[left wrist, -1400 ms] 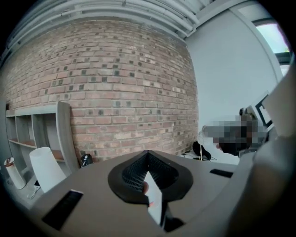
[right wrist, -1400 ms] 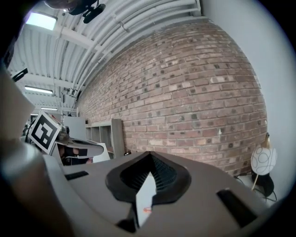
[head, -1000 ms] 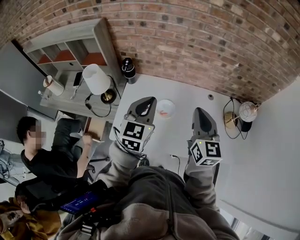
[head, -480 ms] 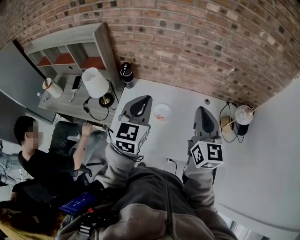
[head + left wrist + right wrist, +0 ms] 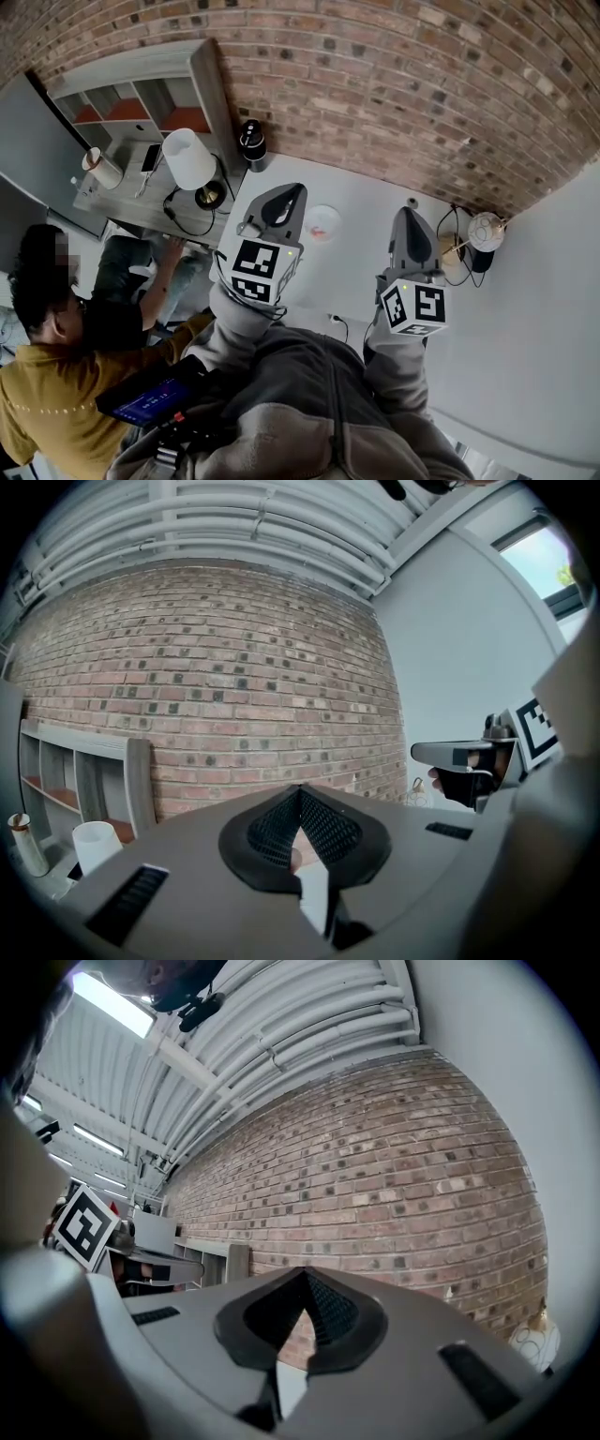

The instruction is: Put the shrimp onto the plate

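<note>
A small white plate (image 5: 323,223) lies on the white table (image 5: 361,262), and an orange shrimp (image 5: 319,231) lies in it. My left gripper (image 5: 298,187) hangs just left of the plate, jaws closed to a point, holding nothing. To the right of the plate my right gripper (image 5: 401,212) is shut and empty too. The left gripper view shows its own jaws (image 5: 300,789) meeting in front of the brick wall, with the right gripper (image 5: 419,753) at the right edge. The right gripper view shows its jaws (image 5: 305,1271) likewise, with the left gripper (image 5: 197,1267) at the left. Neither of these views shows the plate.
A white-shaded lamp (image 5: 187,157) and a black cylinder (image 5: 251,141) stand at the table's far left. A globe lamp (image 5: 486,231) with cables is at the far right. A cable (image 5: 339,322) lies near the front. A person in yellow (image 5: 56,394) sits at lower left beside a grey shelf (image 5: 141,103).
Both grippers stay shut and keep much the same places beside the plate. At the lower left a person in a yellow top has leaned into view.
</note>
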The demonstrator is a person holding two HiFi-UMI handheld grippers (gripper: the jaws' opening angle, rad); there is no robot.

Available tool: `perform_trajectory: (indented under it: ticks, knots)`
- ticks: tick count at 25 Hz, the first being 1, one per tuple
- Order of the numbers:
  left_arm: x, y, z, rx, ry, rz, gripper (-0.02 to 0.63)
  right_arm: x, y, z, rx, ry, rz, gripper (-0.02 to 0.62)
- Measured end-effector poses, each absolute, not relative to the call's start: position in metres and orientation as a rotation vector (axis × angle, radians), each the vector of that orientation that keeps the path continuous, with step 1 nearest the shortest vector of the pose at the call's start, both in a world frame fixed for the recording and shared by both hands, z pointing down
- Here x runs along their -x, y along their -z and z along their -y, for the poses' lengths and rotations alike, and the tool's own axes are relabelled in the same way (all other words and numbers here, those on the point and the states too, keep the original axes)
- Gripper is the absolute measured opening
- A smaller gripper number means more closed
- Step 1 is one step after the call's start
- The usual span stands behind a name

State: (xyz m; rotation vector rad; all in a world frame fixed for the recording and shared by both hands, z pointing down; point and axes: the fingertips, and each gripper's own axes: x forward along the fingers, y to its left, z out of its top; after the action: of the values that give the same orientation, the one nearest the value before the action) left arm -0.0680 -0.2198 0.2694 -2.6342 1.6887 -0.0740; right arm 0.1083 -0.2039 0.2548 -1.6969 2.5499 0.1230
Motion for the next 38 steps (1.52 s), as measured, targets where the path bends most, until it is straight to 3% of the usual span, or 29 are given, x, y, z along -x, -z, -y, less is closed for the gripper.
perform_trajectory:
  ticks: [38]
  knots:
    - [0.084,-0.268,0.214,2.592,0.056,-1.735,0.005,-0.096,-0.255,0.194,1.658,-0.2,-2.572,0.0]
